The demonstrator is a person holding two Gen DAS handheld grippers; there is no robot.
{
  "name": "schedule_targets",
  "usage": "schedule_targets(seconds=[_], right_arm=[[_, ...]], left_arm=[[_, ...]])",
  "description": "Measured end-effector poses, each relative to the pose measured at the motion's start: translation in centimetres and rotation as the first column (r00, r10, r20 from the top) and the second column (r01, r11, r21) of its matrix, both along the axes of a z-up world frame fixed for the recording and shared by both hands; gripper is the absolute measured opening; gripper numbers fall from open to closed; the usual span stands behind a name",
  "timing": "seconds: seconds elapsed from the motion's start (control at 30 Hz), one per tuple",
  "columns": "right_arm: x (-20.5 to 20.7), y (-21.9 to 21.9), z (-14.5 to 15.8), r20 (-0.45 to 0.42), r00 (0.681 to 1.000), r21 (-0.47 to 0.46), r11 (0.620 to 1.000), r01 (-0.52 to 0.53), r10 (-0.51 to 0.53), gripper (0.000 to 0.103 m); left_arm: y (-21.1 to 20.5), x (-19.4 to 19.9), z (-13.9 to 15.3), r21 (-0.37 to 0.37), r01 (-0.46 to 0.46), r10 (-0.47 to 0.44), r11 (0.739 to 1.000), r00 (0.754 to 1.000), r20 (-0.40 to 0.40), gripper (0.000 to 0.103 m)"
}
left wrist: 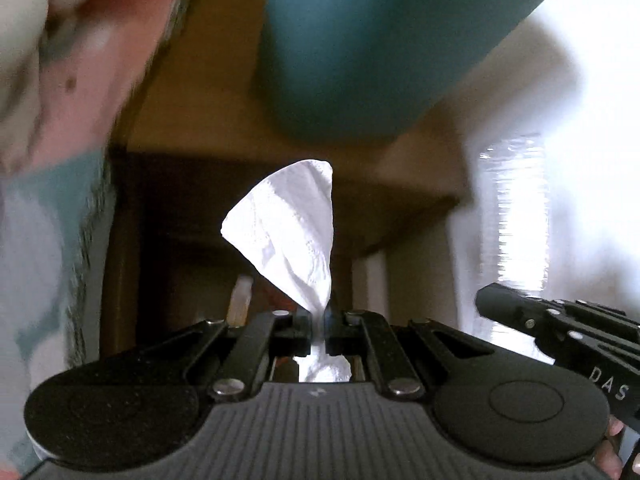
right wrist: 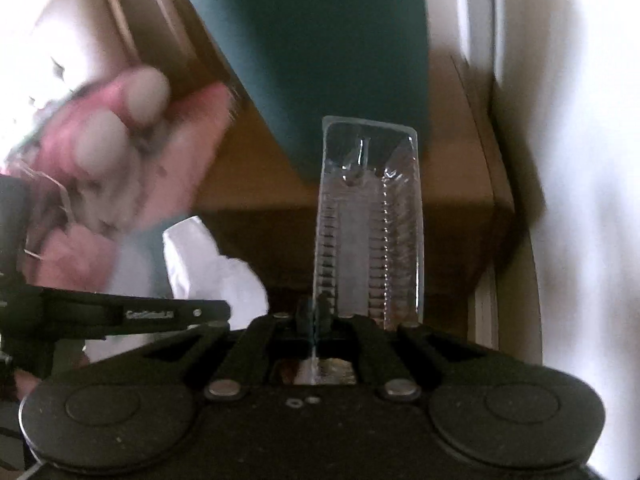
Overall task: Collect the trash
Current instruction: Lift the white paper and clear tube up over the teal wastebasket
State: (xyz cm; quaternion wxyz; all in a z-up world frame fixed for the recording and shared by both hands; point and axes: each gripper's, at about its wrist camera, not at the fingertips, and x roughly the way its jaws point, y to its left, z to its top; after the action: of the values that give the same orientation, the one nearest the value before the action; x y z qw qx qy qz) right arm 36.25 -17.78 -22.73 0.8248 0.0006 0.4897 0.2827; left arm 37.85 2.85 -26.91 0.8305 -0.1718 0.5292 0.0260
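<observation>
We carry one piece of trash in each of our tongs.

Our left gripper (left wrist: 319, 330) is closed tight on a crumpled white tissue (left wrist: 289, 230), which stands up from between its fingers. Our right gripper (right wrist: 315, 320) is closed on the edge of a clear plastic package (right wrist: 370, 224), which also stands upright. Both things are in the air, in front of a blurred teal bin (right wrist: 320, 48) and brown wooden furniture (right wrist: 452, 184). A pink cloth (right wrist: 132, 152) is at the left, too blurred to tell more.

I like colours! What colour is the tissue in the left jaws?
White tissue, clearest in the left wrist view.
</observation>
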Motion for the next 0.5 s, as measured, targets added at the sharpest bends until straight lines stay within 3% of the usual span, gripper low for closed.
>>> schedule_targets(seconds=[0.33,0.5], right_arm=[[3.7,1.0,11.6,0.199,0.979,0.034,0.998,-0.049,0.041,0.0],[6.7,2.1,15.1,0.27,0.962,0.05,0.997,-0.051,0.036,0.0]], left_arm=[[0.2,4.2,12.1,0.042,0.024,-0.031,0.999,0.982,0.185,0.005],[0.7,7.4,17.5,0.075,0.023,-0.044,0.997,0.959,0.281,0.005]])
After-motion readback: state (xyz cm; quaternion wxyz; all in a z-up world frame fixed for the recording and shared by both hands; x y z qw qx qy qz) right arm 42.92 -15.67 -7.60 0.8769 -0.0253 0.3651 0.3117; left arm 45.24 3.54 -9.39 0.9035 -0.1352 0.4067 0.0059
